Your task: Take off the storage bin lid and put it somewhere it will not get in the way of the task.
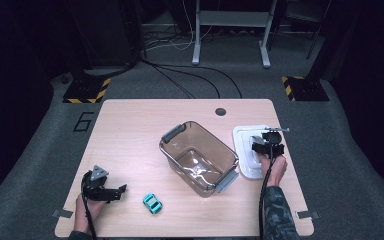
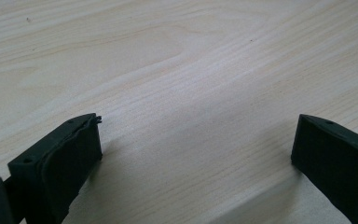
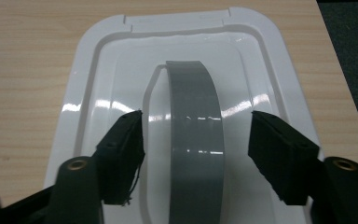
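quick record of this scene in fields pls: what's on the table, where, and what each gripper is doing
surface: light wooden table
bin: clear plastic bin with grey latches, open, mid-table
lid: white lid flat on the table, right of the bin, not on it
lid handle: grey handle arching over the lid's middle
toy: small teal toy car near the front edge, outside the bin
right gripper: over the lid, open, fingers astride the handle with gaps on both sides
left gripper: open above bare wood, left of the car, holding nothing

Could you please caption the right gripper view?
Open right gripper straddles the grey handle of a white lid.
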Demonstrator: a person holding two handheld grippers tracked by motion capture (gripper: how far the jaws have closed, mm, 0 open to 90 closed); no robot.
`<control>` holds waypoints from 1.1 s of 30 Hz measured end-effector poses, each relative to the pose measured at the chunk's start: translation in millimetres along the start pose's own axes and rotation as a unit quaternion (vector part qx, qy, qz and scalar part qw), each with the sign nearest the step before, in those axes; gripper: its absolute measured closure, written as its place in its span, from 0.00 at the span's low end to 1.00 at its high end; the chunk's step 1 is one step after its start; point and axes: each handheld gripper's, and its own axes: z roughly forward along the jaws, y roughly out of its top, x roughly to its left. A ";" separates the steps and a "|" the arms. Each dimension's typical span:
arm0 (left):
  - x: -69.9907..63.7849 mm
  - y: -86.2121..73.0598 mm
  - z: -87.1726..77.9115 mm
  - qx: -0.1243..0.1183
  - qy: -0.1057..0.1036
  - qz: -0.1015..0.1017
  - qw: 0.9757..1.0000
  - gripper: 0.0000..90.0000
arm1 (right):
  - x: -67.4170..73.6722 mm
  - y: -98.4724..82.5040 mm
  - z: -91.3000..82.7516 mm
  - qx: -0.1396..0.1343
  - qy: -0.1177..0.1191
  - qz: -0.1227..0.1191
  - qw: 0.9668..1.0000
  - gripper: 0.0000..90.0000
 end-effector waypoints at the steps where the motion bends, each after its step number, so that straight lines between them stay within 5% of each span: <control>1: 0.0 0.0 0.0 0.000 0.000 0.000 1.000 0.01 | -0.3 -0.2 -2.4 -0.002 0.002 -0.003 1.000 0.33; 13: -0.1 0.0 0.1 -0.001 0.001 0.000 1.000 0.01 | -2.1 -14.2 -35.8 -0.020 0.048 -0.050 0.997 0.09; 33: -0.1 0.0 0.0 0.000 0.000 0.000 1.000 0.01 | 9.8 -49.1 -83.7 -0.044 0.079 -0.089 0.992 0.00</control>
